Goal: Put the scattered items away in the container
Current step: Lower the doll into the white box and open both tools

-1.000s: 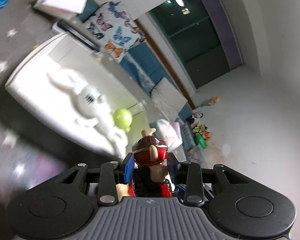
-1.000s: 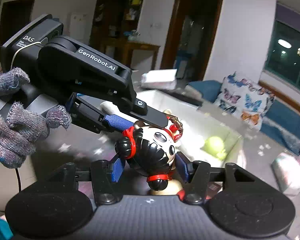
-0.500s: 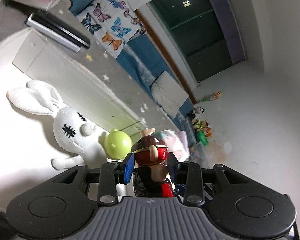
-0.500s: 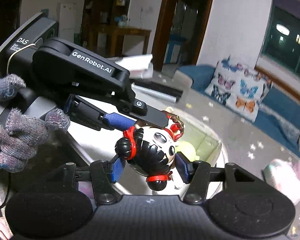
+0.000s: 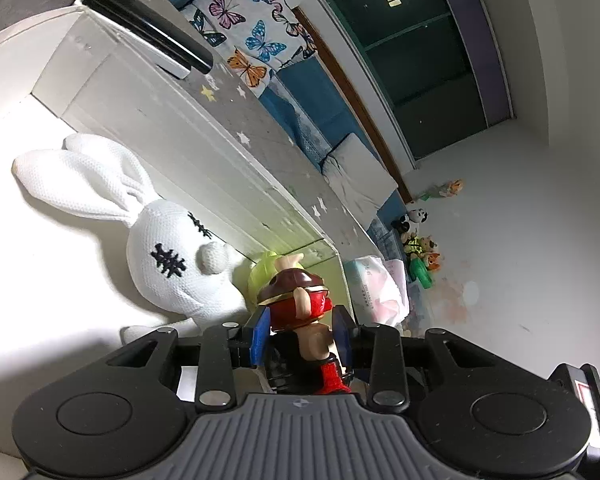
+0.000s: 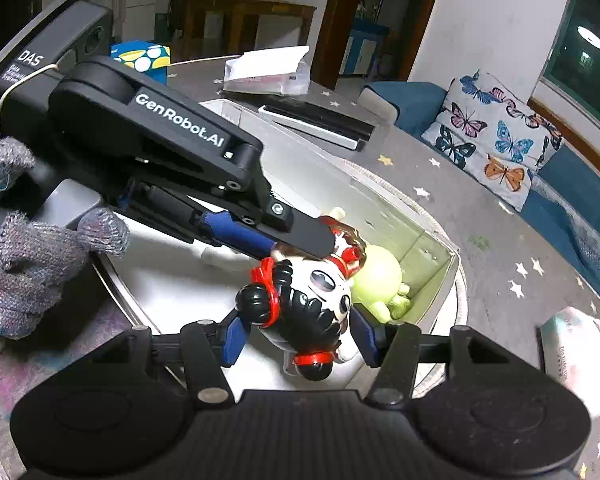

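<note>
My left gripper (image 5: pixel 300 330) has a small figurine (image 5: pixel 296 300) with a brown hat and red face between its blue pads, and the jaws are closing on it. It hangs low inside the white container (image 5: pixel 172 136), beside a white plush rabbit (image 5: pixel 168 256) and a green toy (image 5: pixel 260 274). My right gripper (image 6: pixel 300 334) is shut on a black-haired doll (image 6: pixel 300 304) with red hair ties, held above the container's near corner (image 6: pixel 456 264). The right wrist view shows the left gripper (image 6: pixel 300 240) just past the doll, and the green toy (image 6: pixel 380 276) beneath.
A gloved hand (image 6: pixel 28 272) holds the left gripper. On the grey starred table lie a black-and-white flat box (image 6: pixel 316 122), a tissue pack (image 6: pixel 268 70), a blue dotted box (image 6: pixel 144 56) and a pink-white pack (image 6: pixel 572 344). A butterfly cushion (image 6: pixel 496 136) rests on the blue sofa.
Both grippers have come over the white container and sunk towards it. The left one now sits close beside the rabbit and green toy, and its figurine leans a little more.
</note>
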Motion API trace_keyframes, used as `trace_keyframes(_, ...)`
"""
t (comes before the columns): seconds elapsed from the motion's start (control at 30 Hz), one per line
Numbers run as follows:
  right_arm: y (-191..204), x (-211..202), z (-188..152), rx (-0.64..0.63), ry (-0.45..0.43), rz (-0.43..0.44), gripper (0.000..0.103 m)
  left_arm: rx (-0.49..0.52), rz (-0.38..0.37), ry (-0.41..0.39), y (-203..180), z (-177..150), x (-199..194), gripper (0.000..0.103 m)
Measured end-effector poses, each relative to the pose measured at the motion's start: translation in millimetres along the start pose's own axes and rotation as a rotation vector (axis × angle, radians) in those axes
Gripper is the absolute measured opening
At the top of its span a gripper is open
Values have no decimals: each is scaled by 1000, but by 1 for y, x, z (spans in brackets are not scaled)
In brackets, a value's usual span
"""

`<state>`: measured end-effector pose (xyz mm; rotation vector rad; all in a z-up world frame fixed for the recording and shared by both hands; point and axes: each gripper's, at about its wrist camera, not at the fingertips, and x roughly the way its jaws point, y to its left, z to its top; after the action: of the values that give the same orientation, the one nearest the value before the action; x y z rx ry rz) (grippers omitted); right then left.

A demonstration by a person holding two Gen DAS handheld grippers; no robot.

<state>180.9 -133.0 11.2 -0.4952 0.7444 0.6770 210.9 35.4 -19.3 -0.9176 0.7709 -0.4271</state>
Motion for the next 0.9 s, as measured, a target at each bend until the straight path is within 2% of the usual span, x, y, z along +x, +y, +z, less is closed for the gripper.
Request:
trace_keyframes(0.17,0,-4,-3,10,-6,11,56,-4,5,-6,4,1,-2,37)
trace_keyframes(0.3,0,-12,-4,4,-22,11,63,-5,18,-15,7,0,0,36)
trace_keyframes(0.63,2,-34,-9,15,-70,7,64,11,41,-12,6,-2,2,36)
trace_keyframes(0.9,6,-39,-14,50,-101,-4,64,80,76,-3,-5,-8,7,36)
